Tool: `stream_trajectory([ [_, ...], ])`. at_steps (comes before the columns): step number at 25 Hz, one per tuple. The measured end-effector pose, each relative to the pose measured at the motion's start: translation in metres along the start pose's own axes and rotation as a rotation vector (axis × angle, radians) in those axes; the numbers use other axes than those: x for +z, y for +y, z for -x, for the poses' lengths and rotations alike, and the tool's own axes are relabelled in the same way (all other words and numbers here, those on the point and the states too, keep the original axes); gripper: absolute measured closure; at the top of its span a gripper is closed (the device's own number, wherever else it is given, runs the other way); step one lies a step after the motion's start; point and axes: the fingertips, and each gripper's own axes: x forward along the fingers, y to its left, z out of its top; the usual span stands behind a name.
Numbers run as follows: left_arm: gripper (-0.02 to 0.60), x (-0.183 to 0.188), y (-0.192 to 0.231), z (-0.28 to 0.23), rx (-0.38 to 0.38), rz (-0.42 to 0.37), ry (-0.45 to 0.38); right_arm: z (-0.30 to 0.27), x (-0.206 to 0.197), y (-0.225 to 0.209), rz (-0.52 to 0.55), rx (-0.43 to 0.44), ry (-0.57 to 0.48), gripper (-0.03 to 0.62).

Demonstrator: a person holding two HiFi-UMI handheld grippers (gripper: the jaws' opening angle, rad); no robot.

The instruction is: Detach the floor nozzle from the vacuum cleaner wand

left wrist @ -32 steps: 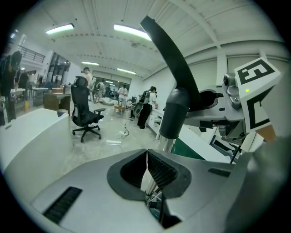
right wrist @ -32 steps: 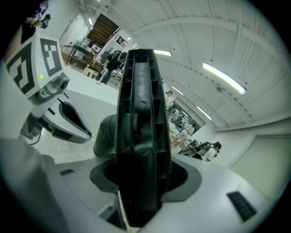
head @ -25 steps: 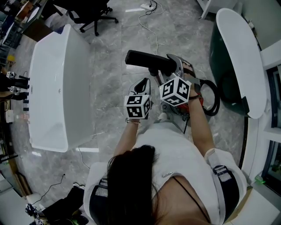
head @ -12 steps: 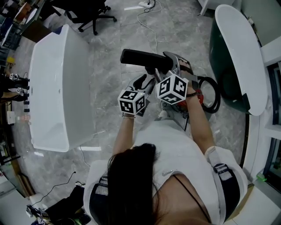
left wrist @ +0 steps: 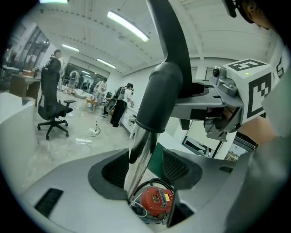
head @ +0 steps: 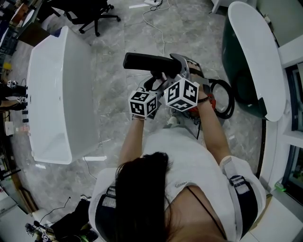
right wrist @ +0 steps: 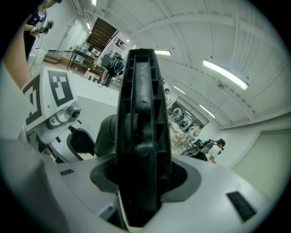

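Note:
The black floor nozzle (head: 147, 62) lies across the floor ahead of me, joined to a chrome wand (left wrist: 138, 164) under a black collar (left wrist: 159, 98). My left gripper (head: 154, 86) (left wrist: 145, 172) straddles the wand. Its jaws have just been opening; the tube runs close beside the left pad and stands apart from the right pad. My right gripper (head: 177, 75) (right wrist: 138, 182) is shut on a black ribbed part of the nozzle (right wrist: 141, 127), which fills the gap between its pads. The red vacuum body (left wrist: 154, 202) sits below the wand.
A long white tub-like table (head: 61, 94) stands at the left. A white oval tabletop (head: 251, 56) on a green base is at the right. A black hose loop (head: 223, 99) lies beside the vacuum. An office chair (head: 85, 14) and cables (head: 156, 23) are further off.
My left gripper has shifted forward toward the nozzle and its jaws have spread apart. The right gripper has kept its hold on the black part.

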Motion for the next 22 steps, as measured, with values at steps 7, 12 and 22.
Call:
stream_trajectory([
  [7, 0.367, -0.003, 0.005, -0.018, 0.005, 0.029, -0.033, 0.002, -0.003, 0.001, -0.004, 0.003, 0.001, 0.375],
  [12, 0.377, 0.002, 0.011, -0.024, 0.022, 0.084, -0.091, 0.001, -0.003, 0.000, -0.010, 0.016, 0.001, 0.375],
  [22, 0.405, 0.003, 0.011, -0.025, 0.037, 0.006, -0.077, 0.000, -0.002, -0.001, -0.017, 0.008, -0.003, 0.375],
])
